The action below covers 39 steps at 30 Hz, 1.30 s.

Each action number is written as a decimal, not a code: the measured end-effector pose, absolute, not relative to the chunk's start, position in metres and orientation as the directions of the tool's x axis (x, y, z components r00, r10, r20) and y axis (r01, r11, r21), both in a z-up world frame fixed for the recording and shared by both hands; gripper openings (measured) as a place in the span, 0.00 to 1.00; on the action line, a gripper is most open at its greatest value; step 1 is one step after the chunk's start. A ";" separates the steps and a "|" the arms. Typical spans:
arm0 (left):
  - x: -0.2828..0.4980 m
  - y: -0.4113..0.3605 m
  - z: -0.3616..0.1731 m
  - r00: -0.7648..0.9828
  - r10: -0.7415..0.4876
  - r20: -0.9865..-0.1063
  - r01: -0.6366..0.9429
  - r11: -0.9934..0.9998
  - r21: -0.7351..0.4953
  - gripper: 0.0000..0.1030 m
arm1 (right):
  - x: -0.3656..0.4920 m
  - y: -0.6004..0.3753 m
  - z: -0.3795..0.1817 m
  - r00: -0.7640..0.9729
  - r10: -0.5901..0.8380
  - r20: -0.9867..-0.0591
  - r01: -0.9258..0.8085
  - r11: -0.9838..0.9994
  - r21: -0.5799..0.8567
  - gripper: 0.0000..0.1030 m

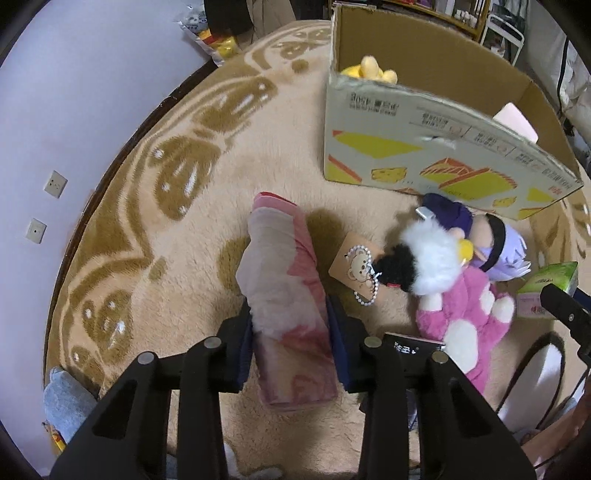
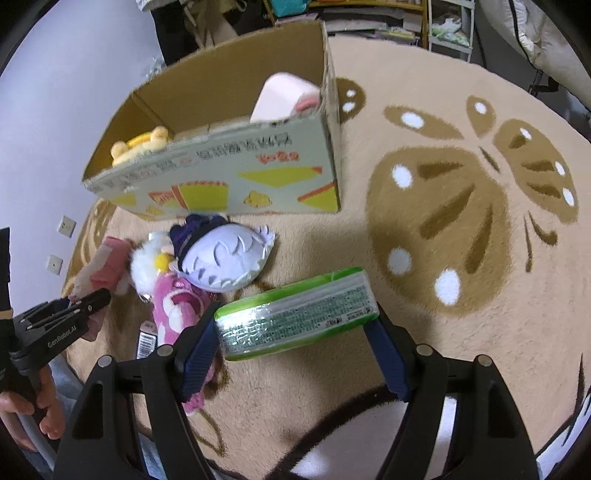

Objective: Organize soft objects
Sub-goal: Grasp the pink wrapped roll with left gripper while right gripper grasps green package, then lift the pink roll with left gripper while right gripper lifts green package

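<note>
My left gripper (image 1: 290,325) is shut on a rolled pink fluffy towel (image 1: 280,280), its pads pressing both long sides, above the beige rug (image 1: 184,229). A green tissue pack (image 2: 295,314) lies crosswise in my right gripper (image 2: 295,328), shut on its two ends, a shadow on the rug beneath. The open cardboard box (image 1: 443,155) (image 2: 221,173) stands beyond, holding a yellow plush (image 1: 369,68) (image 2: 144,142) and a pale pink item (image 2: 284,98). Before the box lie a pink plush with a white fluffy head (image 1: 461,314) (image 2: 173,302) and a lavender-haired doll (image 1: 491,236) (image 2: 229,258).
A bear-printed card with a bead chain (image 1: 360,266) lies beside the plush. A lilac wall with sockets (image 1: 55,182) borders the rug on the left. Shelves (image 2: 369,18) and a white rack (image 2: 450,26) stand behind the box. A person's hand (image 2: 22,410) grips the left tool's handle.
</note>
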State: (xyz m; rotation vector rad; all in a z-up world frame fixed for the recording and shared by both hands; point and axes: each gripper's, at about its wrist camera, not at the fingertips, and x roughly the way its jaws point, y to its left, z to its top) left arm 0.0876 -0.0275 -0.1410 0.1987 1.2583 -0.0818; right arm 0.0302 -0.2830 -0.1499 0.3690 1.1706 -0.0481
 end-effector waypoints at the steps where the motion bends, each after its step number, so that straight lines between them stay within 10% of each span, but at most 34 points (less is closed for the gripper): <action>1: 0.087 -0.026 -0.138 0.313 0.053 -0.948 0.165 0.980 0.109 0.32 | 0.029 -0.284 -0.147 0.406 0.152 -0.901 0.228 0.938 0.261 0.78; 39: 0.077 -0.044 -0.025 0.678 -0.108 -0.727 0.230 0.971 0.070 0.12 | 0.020 -0.271 -0.069 0.776 0.084 -0.625 0.111 0.958 0.265 0.77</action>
